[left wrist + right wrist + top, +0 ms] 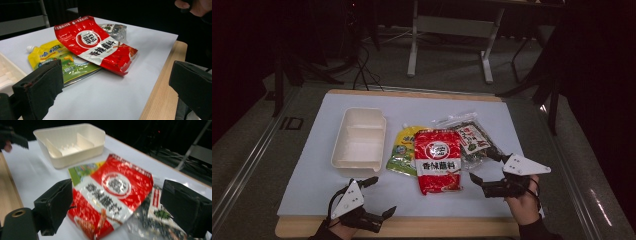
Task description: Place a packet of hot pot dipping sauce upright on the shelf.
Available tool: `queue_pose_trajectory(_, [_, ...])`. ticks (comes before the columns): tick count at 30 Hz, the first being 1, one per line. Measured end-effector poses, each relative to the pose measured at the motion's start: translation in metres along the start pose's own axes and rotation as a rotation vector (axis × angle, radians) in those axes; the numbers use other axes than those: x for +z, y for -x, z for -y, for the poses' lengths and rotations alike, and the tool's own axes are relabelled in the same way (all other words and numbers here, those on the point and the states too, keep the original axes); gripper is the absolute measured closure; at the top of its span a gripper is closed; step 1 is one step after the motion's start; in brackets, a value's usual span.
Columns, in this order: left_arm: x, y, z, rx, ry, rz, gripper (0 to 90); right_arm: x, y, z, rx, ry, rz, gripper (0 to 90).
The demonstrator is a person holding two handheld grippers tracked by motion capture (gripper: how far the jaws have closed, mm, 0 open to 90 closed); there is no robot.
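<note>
Currently, the glossy red-and-white plastic sauce packet (pixel 438 161) lies flat at the centre of the high view, on the white sheet covering the wooden table (pixel 402 227). Its left edge overlaps a yellow-and-green spouted pouch (pixel 401 151); its upper right corner overlaps a clear bag of dark dried seaweed (pixel 472 140). A cream plastic two-compartment tray (pixel 359 141) stands left of the pouch, just beside it, with both compartments bare.

The right hand-held gripper (pixel 486 169) sits at the lower right of the high view, just right of the red packet's lower half and below the seaweed bag. Its jaws are spread wide and grip nothing. In the right gripper view, the red packet (pixel 112 192) lies between and beyond the two black jaws, the seaweed bag (pixel 155 220) at the lower right and the tray (pixel 72 142) at the upper left. The picture is blurred, so contact with the packet cannot be determined.

The left hand-held gripper (pixel 378 196) sits at the lower left of the high view, near the table's front edge, below the tray and well apart from the red packet. Its jaws are also spread and bare. In the left gripper view, the red packet (pixel 97 45) lies ahead in the upper centre of the frame, resting on the pouch (pixel 57 62).
</note>
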State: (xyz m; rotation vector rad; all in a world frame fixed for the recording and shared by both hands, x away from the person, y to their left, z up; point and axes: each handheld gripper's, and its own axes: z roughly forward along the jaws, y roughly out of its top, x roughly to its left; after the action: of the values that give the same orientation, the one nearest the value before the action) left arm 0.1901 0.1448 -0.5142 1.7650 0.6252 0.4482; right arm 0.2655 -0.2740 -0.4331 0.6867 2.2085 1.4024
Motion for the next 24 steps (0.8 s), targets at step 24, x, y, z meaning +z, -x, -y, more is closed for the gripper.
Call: queue_pose_trajectory(24, [0.002,-0.001,0.001,0.004,-0.026,-0.006,0.6,0.093,0.060,-0.015,-0.017,-0.100,-0.068,14.7])
